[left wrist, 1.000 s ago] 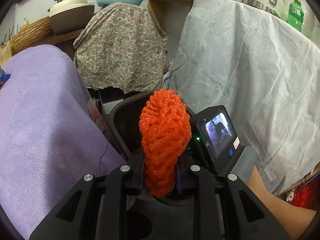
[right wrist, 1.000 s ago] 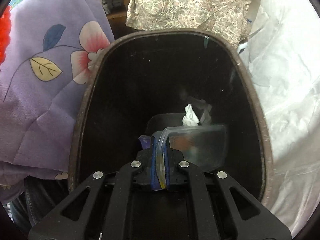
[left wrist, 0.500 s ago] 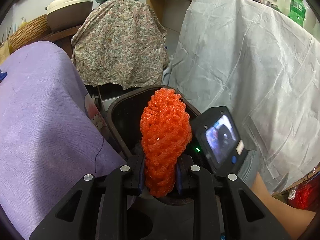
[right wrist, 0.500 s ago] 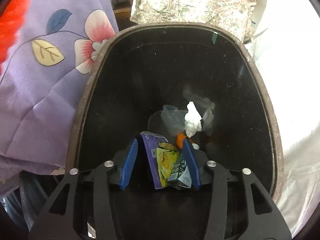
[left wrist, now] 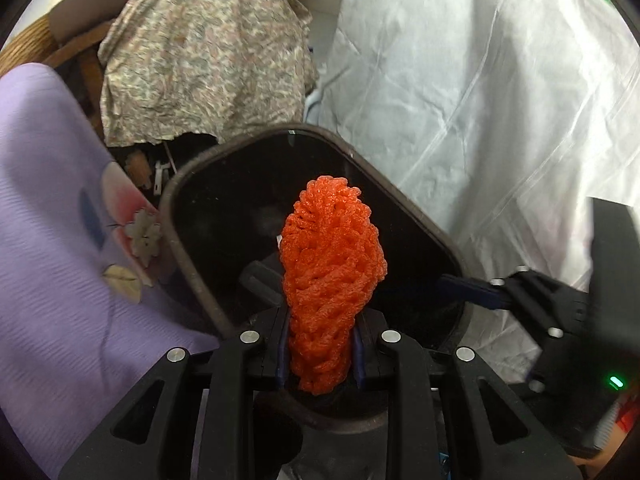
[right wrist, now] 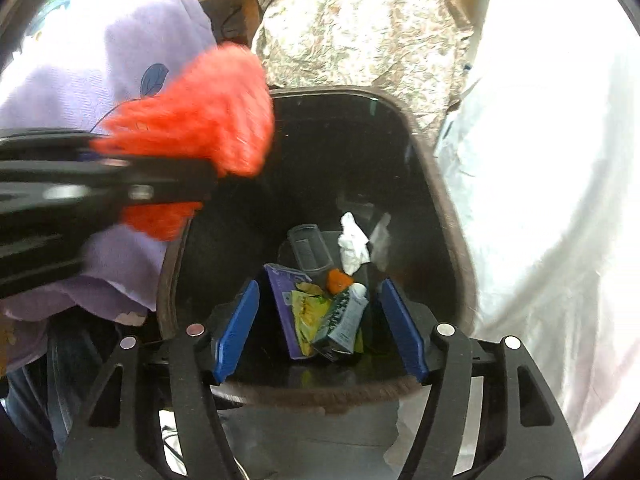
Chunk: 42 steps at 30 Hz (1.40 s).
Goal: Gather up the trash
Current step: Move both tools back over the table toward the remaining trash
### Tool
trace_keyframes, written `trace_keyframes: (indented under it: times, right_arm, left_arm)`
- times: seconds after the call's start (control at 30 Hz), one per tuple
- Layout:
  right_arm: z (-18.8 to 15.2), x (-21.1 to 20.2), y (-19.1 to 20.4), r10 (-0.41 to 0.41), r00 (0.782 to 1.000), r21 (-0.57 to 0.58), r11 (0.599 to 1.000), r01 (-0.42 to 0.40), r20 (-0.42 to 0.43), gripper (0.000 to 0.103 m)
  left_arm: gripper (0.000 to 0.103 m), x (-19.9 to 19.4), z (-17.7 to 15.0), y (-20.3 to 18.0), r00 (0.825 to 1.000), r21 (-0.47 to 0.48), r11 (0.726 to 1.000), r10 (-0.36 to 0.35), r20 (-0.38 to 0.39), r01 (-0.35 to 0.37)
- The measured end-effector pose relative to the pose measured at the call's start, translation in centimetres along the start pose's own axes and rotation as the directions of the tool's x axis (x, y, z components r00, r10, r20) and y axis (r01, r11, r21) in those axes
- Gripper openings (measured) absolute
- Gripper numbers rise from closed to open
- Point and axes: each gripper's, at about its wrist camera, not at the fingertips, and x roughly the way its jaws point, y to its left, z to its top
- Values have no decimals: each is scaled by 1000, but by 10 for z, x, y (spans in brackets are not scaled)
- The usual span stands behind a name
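Note:
My left gripper [left wrist: 320, 356] is shut on an orange foam net [left wrist: 330, 276] and holds it over the near rim of a dark trash bin [left wrist: 200, 280]. The net [right wrist: 200, 116] also shows blurred at the left of the right wrist view. My right gripper [right wrist: 318, 328] is open and empty above the bin [right wrist: 448, 248]. At the bin's bottom lie a purple and yellow wrapper [right wrist: 298, 308], a clear plastic piece [right wrist: 310, 248], a white crumpled tissue [right wrist: 352, 246] and an orange scrap [right wrist: 338, 280].
A purple flowered cloth [left wrist: 60, 260] covers the surface left of the bin. A white sheet [left wrist: 480, 100] hangs to its right. A patterned cloth [left wrist: 200, 52] drapes furniture behind it. The right gripper's body [left wrist: 560, 308] shows at the right edge.
My right gripper opened and dropped the clear plastic piece into the bin, then pulled back. My left gripper moved forward over the bin with the orange net.

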Motion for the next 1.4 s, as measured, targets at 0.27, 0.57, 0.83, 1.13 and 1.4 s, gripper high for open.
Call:
trace_keyframes:
  times: [0.27, 0.57, 0.83, 1.13, 1.4]
  right_arm:
    - [-13, -15, -10, -26, 1000, 6, 1000, 26, 3, 65]
    - [-14, -21, -8, -38, 999, 0, 999, 38, 12, 65]
    - [-10, -26, -3, -44, 999, -20, 999, 45, 24, 65]
    - [9, -54, 8, -39, 995, -41, 998, 43, 92, 65]
    - [58, -91, 40, 86, 977, -91, 993, -69, 195, 77]
  left_arm:
    - [66, -1, 10, 2, 1000, -29, 1000, 4, 19, -4]
    - [77, -12, 11, 2, 998, -49, 998, -33, 47, 36]
    - [78, -53, 7, 7, 988, -128, 987, -79, 136, 97]
    - [86, -124, 4, 25, 962, -133, 986, -61, 265, 99]
    - [91, -183, -24, 86, 942, -173, 983, 120, 312, -68]
